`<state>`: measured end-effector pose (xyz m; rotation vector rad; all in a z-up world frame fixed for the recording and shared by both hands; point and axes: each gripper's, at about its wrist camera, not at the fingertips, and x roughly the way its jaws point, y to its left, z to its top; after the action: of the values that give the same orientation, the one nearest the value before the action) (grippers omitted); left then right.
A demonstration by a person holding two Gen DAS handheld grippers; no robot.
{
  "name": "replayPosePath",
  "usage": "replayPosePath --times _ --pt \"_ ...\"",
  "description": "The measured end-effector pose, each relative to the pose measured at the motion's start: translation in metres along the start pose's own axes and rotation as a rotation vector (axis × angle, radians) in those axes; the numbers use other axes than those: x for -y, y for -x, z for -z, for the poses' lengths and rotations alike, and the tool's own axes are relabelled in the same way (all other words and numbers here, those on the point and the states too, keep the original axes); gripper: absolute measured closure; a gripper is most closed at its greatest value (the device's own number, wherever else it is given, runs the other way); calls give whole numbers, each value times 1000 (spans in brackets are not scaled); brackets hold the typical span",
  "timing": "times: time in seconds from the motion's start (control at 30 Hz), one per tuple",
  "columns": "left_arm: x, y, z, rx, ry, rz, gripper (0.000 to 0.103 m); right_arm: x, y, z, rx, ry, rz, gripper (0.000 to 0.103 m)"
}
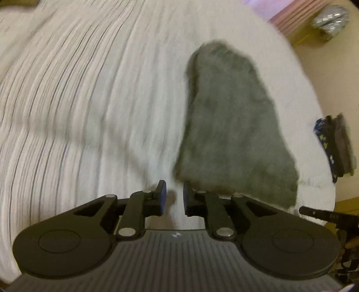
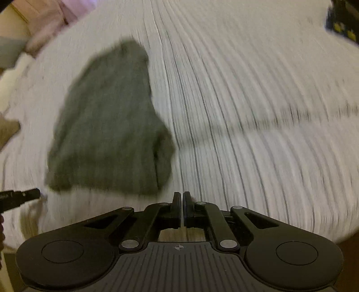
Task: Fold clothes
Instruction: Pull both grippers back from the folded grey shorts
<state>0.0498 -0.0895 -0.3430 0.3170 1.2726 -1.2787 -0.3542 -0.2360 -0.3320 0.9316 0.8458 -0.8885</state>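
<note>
A dark grey garment [image 1: 233, 116] lies folded into a long narrow shape on the white striped bed sheet [image 1: 89, 89]. In the left wrist view my left gripper [image 1: 174, 191] stands at the garment's near left corner. Its jaws are a little apart and only sheet shows between them. In the right wrist view the same garment [image 2: 107, 125] lies left of centre on the sheet [image 2: 246, 89]. My right gripper [image 2: 181, 197] hovers just right of its near right corner, shut with nothing between the pads. Both pictures are blurred.
A stack of dark clothes [image 1: 336, 146] lies at the bed's edge, also seen as the dark stack [image 2: 343, 22] far right. Pink fabric [image 2: 51, 20] and a silvery bag [image 1: 332, 20] sit beyond the bed. A black part of the other gripper [image 2: 18, 197] shows at the left edge.
</note>
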Motion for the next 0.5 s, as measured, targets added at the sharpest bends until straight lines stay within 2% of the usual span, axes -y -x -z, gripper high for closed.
replayPosePath --times 0.13,0.17,0.2,0.23,0.27,0.3,0.4,0.5 --pt "31 -16 -23 104 -145 12 92 -27 -11 -26 113 57 -92 98" --pt "38 -24 -26 108 -171 22 89 -36 -18 -30 123 73 -116 92" --pt "43 -34 -29 113 -189 28 87 -42 -27 -31 114 93 -122 63" --pt "47 -46 -29 106 -203 19 87 -45 -35 -28 103 117 -114 45" --pt "49 -54 -26 89 -220 0 87 -49 -44 -26 93 140 -106 34" --pt "50 -61 -22 73 -236 -18 87 -51 -51 -22 80 174 -86 35" --pt "43 -59 3 43 -244 -64 87 -37 -61 2 -16 299 118 35" --pt "37 -43 20 34 -186 -92 88 -14 -40 8 -20 249 119 35"
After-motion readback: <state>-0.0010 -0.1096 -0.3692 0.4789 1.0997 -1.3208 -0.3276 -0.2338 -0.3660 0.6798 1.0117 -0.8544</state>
